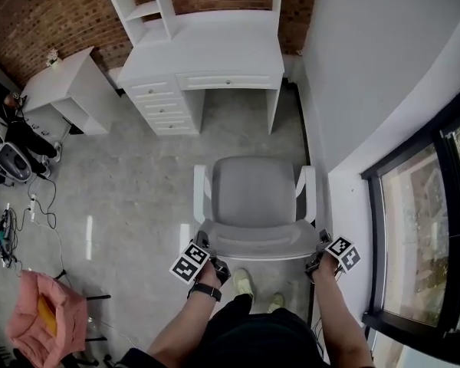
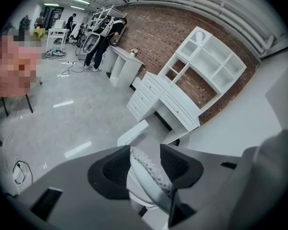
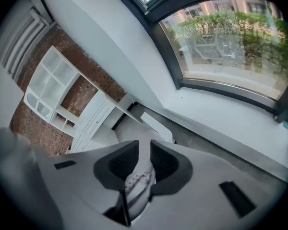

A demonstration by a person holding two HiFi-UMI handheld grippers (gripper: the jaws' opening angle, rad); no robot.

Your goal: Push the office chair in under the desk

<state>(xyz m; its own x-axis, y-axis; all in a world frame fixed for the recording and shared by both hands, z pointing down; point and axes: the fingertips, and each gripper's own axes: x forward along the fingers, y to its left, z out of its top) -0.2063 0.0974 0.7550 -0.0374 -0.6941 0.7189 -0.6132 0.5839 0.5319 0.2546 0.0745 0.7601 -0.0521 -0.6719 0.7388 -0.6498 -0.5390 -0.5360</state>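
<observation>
The office chair has a grey seat and white arms, and it stands on the floor facing the white desk, about a chair's length short of the knee gap. Its backrest top is nearest me. My left gripper sits at the backrest's left corner. Its jaws stand open around the mesh edge, which crosses the gap aslant. My right gripper is at the right corner, and there the jaws are shut on the backrest edge.
A white wall and a dark-framed window run close along the chair's right. At the left are a small white table, floor cables and a pink seat. A person stands far off.
</observation>
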